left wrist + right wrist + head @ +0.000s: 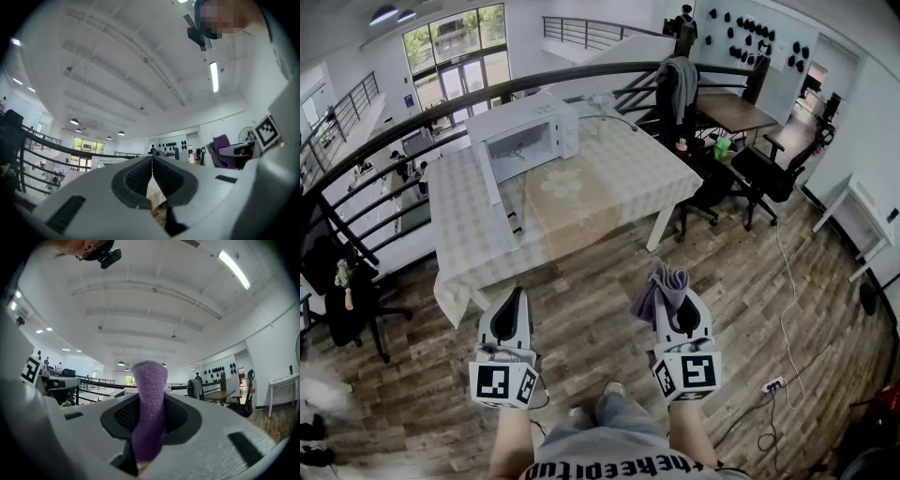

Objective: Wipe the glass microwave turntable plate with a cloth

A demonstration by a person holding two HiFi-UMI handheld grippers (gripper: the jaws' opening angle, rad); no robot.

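Nearest me, my left claw [152,161] is pinched shut with nothing in it. My right claw [673,298] is clamped on the purple cloth [149,404], which sticks up past the tips. Farther off, the glass turntable plate [567,192] lies flat on the checked surface [647,178], just in front of the open white microwave [525,136].

White left hand-held gripper [519,296] and right hand-held gripper [675,302], black-padded, carry black-and-white marker cubes [502,384].
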